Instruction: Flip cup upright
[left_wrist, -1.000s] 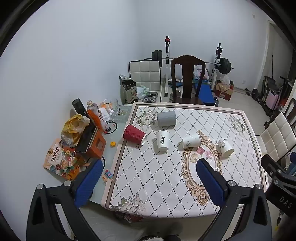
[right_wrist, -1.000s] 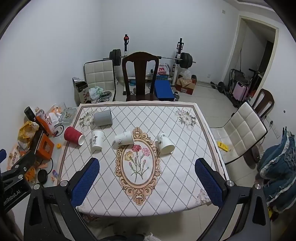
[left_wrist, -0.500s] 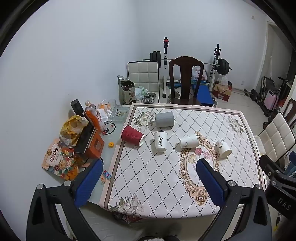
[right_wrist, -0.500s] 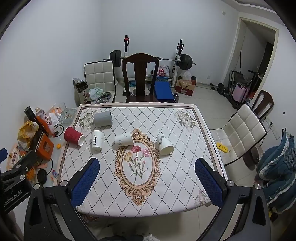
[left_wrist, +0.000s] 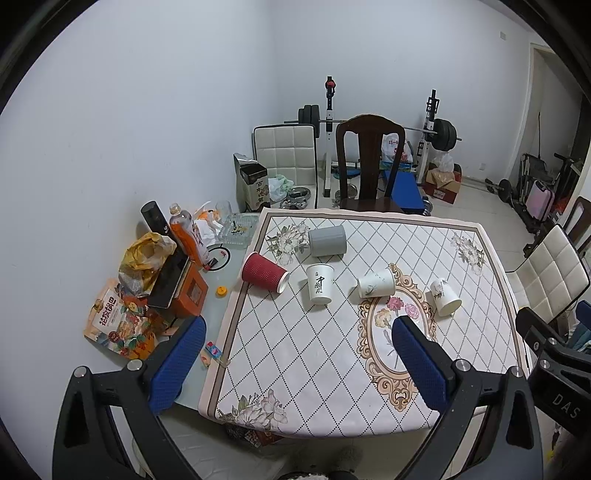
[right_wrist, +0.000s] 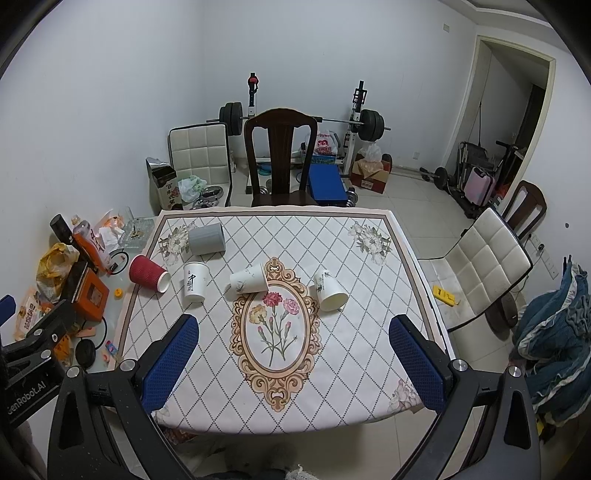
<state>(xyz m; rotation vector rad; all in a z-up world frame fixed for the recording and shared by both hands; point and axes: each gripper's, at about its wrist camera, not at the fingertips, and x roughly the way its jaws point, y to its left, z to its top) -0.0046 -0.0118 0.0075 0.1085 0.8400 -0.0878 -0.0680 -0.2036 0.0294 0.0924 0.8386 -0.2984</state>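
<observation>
Several cups lie on their sides on the patterned tablecloth (right_wrist: 332, 369): a grey cup (right_wrist: 207, 240) (left_wrist: 327, 241), a red ribbed cup (right_wrist: 148, 273) (left_wrist: 263, 272), a white cup with black characters (right_wrist: 194, 282) (left_wrist: 319, 283), and two white cups with plant prints (right_wrist: 248, 278) (right_wrist: 330, 290). Both grippers hang high above the table's near edge, far from the cups. My left gripper (left_wrist: 295, 363) is open and empty. My right gripper (right_wrist: 293, 363) is open and empty.
A dark wooden chair (right_wrist: 279, 158) stands at the table's far side. Snack bags, bottles and an orange box (left_wrist: 188, 295) crowd the glass strip left of the cloth. A white padded chair (right_wrist: 480, 266) stands to the right. Weights stand by the back wall.
Both grippers have drawn slightly back and up, so the table looks a little smaller. The cups have not moved.
</observation>
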